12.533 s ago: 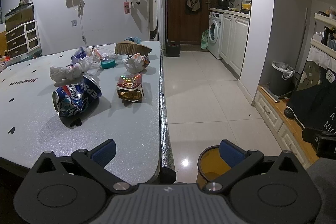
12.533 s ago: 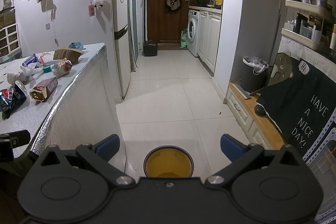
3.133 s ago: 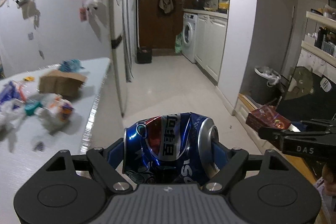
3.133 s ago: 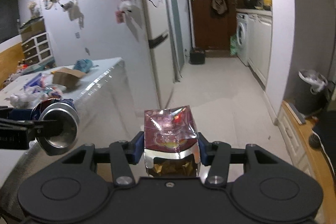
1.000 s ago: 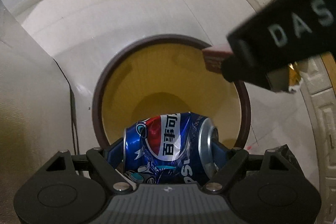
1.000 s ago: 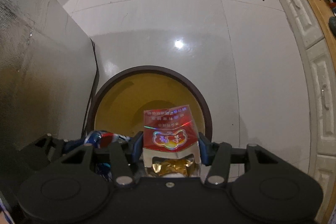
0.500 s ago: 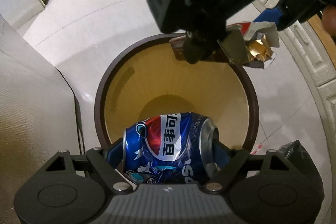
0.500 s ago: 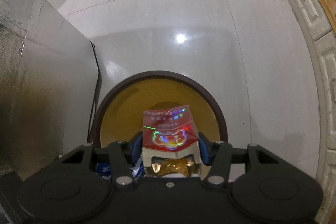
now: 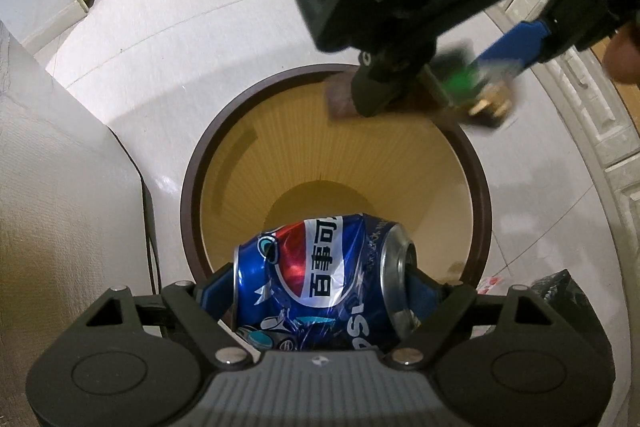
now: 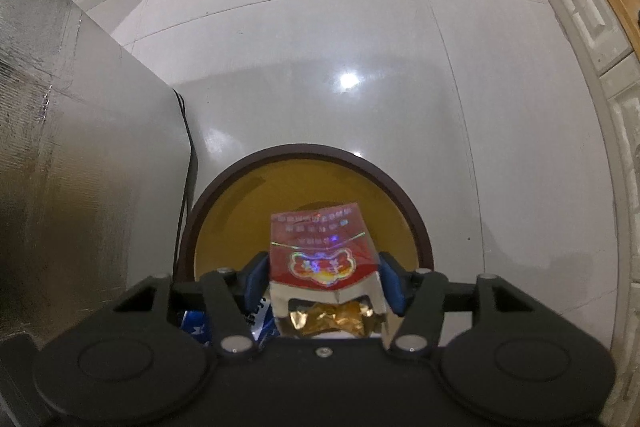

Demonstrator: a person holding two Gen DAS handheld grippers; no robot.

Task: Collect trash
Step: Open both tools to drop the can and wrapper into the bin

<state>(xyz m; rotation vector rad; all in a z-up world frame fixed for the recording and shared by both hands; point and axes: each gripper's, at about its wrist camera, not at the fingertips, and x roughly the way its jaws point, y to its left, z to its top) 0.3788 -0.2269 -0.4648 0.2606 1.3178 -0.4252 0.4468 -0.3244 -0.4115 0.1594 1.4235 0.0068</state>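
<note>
Since half a second ago the right gripper (image 9: 460, 95) has swung further across above the bin (image 9: 192, 211), blurred with motion, while the left gripper (image 9: 320, 283) has barely shifted. Both are closed on trash — the left pinching a crushed Pepsi can (image 9: 320, 275) end to end, the right clamping a red snack box (image 10: 320, 259) by its sides. Each load hangs over the empty yellow bin, so release looks imminent. The can reads "百事可" and "PSI"; the right gripper's body shows "DA".
</note>
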